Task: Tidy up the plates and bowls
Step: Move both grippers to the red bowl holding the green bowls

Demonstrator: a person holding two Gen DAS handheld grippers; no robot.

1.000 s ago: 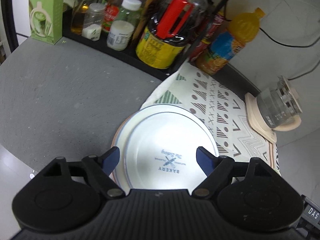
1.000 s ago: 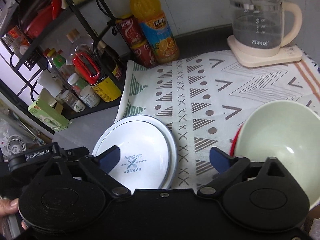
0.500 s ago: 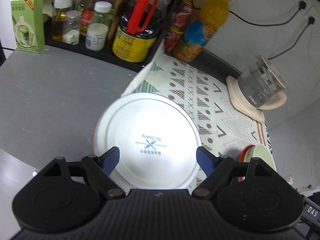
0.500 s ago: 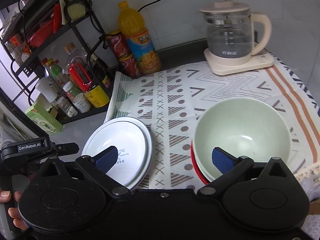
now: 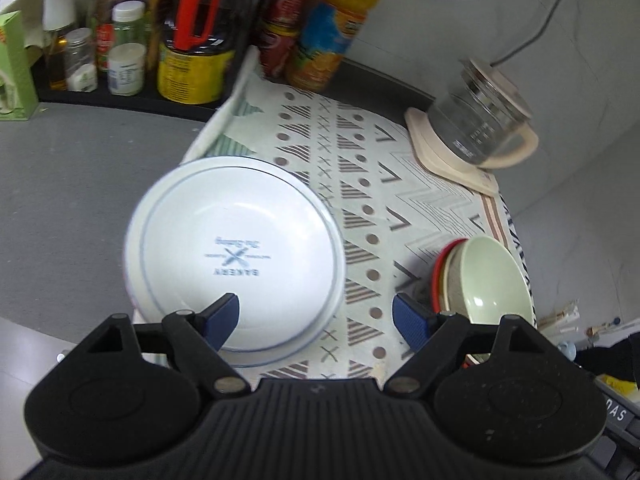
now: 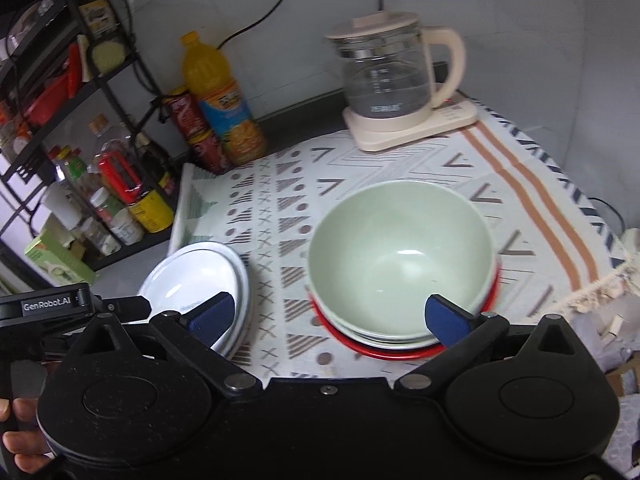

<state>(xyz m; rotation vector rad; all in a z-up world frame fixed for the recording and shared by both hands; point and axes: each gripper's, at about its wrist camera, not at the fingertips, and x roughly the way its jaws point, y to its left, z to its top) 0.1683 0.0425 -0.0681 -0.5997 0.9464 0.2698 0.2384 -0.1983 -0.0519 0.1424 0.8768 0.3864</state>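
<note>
Both claws hang open and empty: the left gripper [image 5: 316,318] over the white plates [image 5: 234,256], the right gripper [image 6: 328,316] over the green bowl [image 6: 400,246]. Bowl stack sits right of the plates on the patterned cloth [image 6: 360,164]. Right view alone shows a hand [image 6: 20,440] and two stacked plates; left view shows the bowls nested, red one [image 5: 440,268] lowest. One kettle [image 6: 392,80] behind.
</note>
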